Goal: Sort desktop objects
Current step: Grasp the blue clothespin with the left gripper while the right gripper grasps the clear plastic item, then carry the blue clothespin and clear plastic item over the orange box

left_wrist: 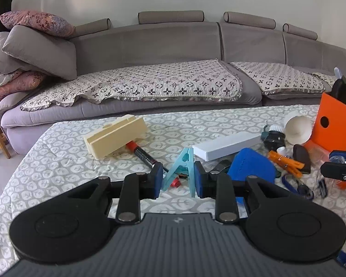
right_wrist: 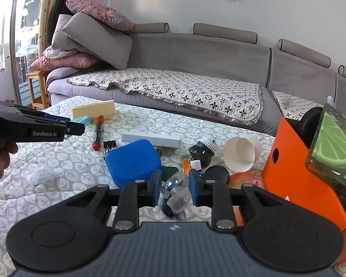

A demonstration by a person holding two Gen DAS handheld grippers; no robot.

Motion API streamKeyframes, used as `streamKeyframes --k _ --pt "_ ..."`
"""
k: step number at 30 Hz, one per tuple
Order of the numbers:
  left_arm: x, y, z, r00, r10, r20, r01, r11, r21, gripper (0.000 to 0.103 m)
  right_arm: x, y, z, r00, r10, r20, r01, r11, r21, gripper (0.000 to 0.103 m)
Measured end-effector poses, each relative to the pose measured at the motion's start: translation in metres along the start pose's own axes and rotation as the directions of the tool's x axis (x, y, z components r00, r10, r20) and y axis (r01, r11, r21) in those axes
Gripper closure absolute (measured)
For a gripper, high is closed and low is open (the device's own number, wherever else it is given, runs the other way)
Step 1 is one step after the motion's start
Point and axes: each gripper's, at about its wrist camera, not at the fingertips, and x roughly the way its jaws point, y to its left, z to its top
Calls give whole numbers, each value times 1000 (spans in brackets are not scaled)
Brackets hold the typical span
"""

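Left gripper (left_wrist: 178, 180) clamps light-blue clothespin (left_wrist: 183, 172), lifted over quilt (left_wrist: 57, 166). Right gripper (right_wrist: 175, 188) pinches clear plastic piece (right_wrist: 176, 194); orange box (right_wrist: 295, 175) at 3 o'clock.

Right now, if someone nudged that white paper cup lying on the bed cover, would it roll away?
Probably: the paper cup lies on its side, so it may roll in a curve. It looks light and easily crushed.
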Motion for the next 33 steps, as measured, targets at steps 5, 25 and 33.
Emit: streamKeyframes --k 5,25,33 --pt "-1 0 1 1000 -3 9 3 1000 0 75 0 1 1 1000 -2 3 2 1000 2 91" --pt "-22 -11 10 999 -14 50 14 1000 -9 75 -27 -6 19 992 -19 127 21 1000 -15 91" --pt "-34 -24 19 996 -41 84 42 999 -13 75 -44 -13 28 983 -32 181 31 999 9 91"
